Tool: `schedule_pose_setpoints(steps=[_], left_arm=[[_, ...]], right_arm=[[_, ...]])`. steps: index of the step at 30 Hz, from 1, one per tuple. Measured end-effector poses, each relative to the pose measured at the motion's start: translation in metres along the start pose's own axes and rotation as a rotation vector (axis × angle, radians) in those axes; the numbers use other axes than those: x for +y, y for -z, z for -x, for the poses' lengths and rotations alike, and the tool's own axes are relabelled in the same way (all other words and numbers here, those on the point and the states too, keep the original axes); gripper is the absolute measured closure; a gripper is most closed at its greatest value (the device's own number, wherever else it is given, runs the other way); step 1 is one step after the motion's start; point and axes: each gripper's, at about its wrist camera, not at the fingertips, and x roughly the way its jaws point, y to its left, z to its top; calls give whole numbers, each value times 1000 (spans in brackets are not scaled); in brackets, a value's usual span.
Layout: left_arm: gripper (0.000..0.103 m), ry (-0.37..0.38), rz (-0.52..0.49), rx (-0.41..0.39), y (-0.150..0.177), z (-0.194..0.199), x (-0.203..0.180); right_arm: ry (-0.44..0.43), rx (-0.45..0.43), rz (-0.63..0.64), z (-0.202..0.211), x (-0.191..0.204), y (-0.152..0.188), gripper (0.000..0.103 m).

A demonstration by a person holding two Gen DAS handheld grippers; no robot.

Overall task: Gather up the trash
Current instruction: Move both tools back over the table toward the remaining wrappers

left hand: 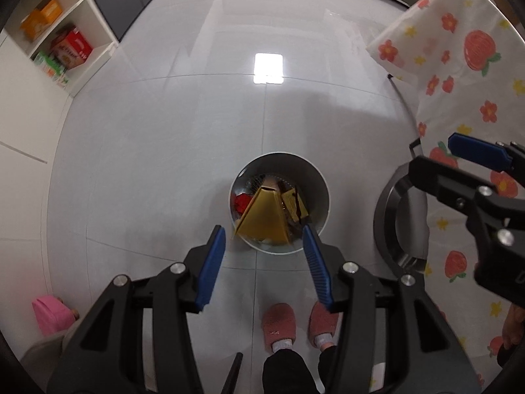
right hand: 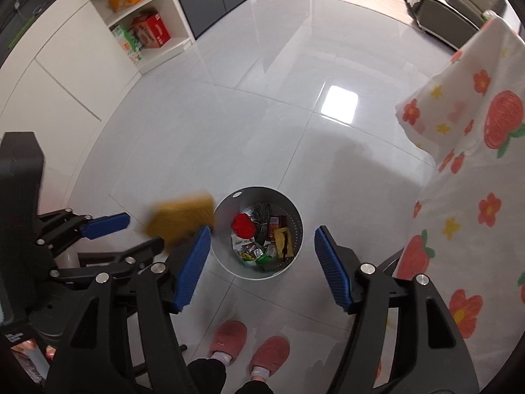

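A round white bin stands on the grey tiled floor and holds a red item, wrappers and dark netting. In the left wrist view a yellow cardboard box shows over the bin's mouth, beyond my left gripper, whose blue pads stand apart and touch nothing. From the right wrist view the same box is a blur in the air beside the bin's left rim, just off the left gripper's blue pad. My right gripper hangs open above the bin with nothing between its pads.
A table draped in a white cloth with strawberries and flowers stands on the right. A round metal base sits under it. White shelves with boxes line the left wall. The person's pink slippers are just behind the bin.
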Motion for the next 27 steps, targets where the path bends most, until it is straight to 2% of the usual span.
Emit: schedule_pose_setpoints(steps=[5,10,12,15,21,27], left_arm=[[53,4,-27,-2,-6,10,-8],[52,9,-37,-8,-5,44,-15],[34,7,-40,-25,-4,64,-21],[31,10,-73,-78,1,102,-35],[31,10,-185,-144,13,172,-84],[31,78,-275,-168,38,220,-153]], right_arm=[[9,-15,-29,18,-9,0,39],[12,-43,-62,60,-14,8,39],[16,-62,-80,83,-16,15,39],[29,-98,-120,127,-21,30,39],[67,-149,-218,216,-43,75,39],[165,-233,-356,302,-95,144,39]])
